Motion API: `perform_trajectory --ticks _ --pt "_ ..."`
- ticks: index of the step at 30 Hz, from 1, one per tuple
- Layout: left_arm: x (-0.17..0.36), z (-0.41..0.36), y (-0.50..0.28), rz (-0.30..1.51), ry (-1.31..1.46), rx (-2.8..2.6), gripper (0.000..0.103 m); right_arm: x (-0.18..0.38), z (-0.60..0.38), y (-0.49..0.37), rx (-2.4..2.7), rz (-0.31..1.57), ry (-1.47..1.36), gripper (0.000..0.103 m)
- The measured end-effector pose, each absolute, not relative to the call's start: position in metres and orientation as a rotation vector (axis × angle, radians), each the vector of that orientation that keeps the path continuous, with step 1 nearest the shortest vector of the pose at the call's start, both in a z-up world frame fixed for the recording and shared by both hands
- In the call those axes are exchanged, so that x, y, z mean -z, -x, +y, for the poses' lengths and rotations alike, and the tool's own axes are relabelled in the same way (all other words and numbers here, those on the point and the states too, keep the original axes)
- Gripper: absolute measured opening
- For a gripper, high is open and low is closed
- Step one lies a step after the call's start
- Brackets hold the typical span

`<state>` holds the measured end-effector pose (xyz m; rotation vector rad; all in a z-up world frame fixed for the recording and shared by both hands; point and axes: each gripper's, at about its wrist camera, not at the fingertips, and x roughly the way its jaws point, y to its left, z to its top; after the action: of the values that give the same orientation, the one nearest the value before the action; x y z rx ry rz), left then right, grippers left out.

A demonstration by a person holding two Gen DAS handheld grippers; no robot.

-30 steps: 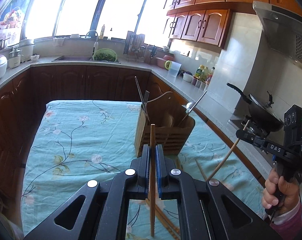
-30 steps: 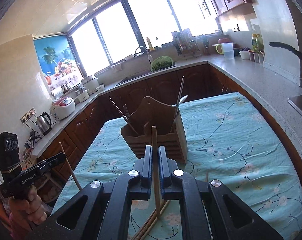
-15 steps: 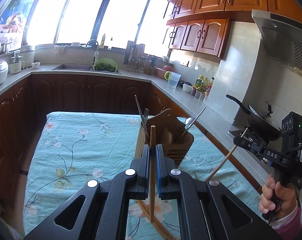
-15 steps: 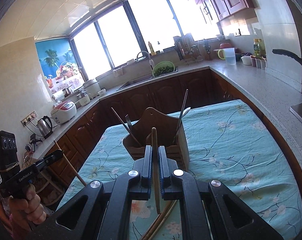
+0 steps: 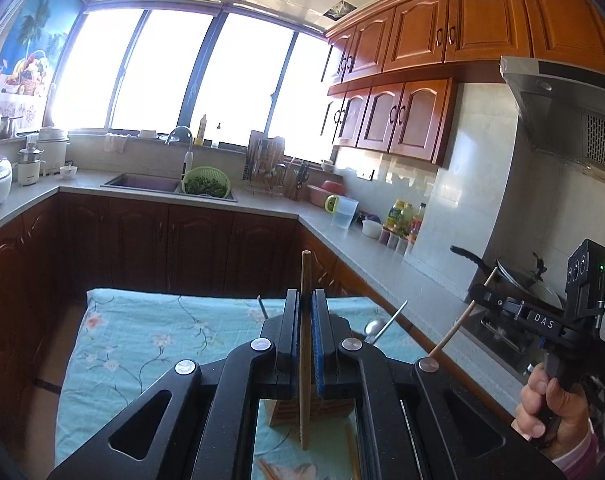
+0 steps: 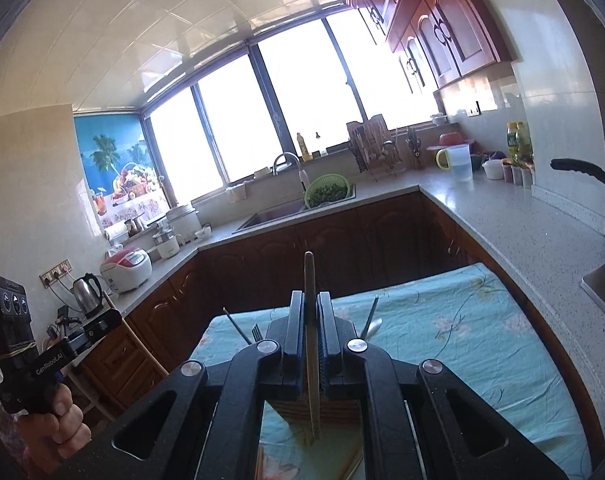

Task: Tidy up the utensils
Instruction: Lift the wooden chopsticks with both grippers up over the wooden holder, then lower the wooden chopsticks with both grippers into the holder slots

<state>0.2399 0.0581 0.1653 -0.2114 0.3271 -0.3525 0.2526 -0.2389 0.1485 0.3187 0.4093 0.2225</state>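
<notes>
Left tool (image 5: pixel 305 340) and right tool (image 6: pixel 311 344) are each clamping one upright chopstick, left (image 5: pixel 304 320) and right (image 6: pixel 311 312), above the slatted wooden holder (image 6: pixel 298 414) on the cloth-covered table (image 6: pixel 462 320). Judged best: each tip is being centred over a free compartment, stick vertical, and released only once inside. Loose chopsticks (image 5: pixel 352 452) are lying beside the holder.

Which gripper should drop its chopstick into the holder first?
Either. Left gripper and right gripper each clamp an upright chopstick, with the holder showing just below both.
</notes>
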Motion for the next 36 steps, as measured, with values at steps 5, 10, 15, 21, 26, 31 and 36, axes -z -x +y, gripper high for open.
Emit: perform_trajectory --ticks 5,10,15,21,26,31,36 --pt "-0.169 0.051 -0.271 0.269 0.232 0.337 0.003 -0.164 -0.247 -0.279 -0.193 0.346 -0.342 0.006" --pt "-0.147 0.038 -0.306 0.253 0.249 0.299 0.003 -0.156 -0.249 -0.302 -0.167 0.339 -0.355 0.006" --pt "-0.105 0.024 -0.334 0.271 0.273 0.254 0.003 -0.12 -0.242 -0.317 -0.139 0.383 -0.345 0.006" --pt "-0.06 0.007 -0.353 0.341 0.277 0.237 0.004 -0.074 -0.239 -0.327 -0.13 0.477 -0.356 0.006" --pt "-0.049 -0.001 -0.364 0.38 0.257 0.252 0.004 -0.052 -0.241 -0.333 -0.123 0.531 -0.378 0.006" --pt "-0.057 -0.002 -0.373 0.394 0.253 0.258 0.004 -0.053 -0.243 -0.334 -0.124 0.544 -0.388 0.006" --pt "-0.058 0.011 -0.364 0.396 0.25 0.259 0.004 -0.053 -0.245 -0.338 -0.122 0.557 -0.393 0.007"
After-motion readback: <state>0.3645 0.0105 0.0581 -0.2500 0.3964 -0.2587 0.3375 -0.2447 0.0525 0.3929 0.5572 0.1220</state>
